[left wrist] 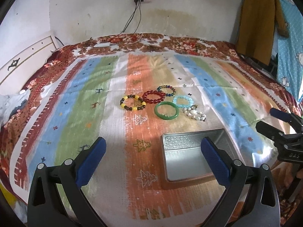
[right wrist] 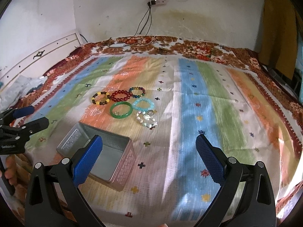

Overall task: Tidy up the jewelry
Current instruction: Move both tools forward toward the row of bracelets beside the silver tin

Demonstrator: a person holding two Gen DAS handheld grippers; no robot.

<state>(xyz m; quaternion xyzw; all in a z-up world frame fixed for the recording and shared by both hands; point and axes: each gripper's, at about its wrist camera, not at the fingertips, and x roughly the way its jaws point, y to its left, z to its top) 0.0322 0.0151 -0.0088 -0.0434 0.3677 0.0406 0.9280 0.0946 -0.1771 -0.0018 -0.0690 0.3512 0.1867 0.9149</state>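
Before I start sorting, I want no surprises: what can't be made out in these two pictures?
- Metal tin: left wrist view, the left hand-held gripper finger covers its right wall; right wrist view, the right hand-held gripper finger covers the near-left corner.
- Small pieces inside the green bangle: too small to identify.
- White bead bracelet: blurred; clasp or ring beside it unclear.
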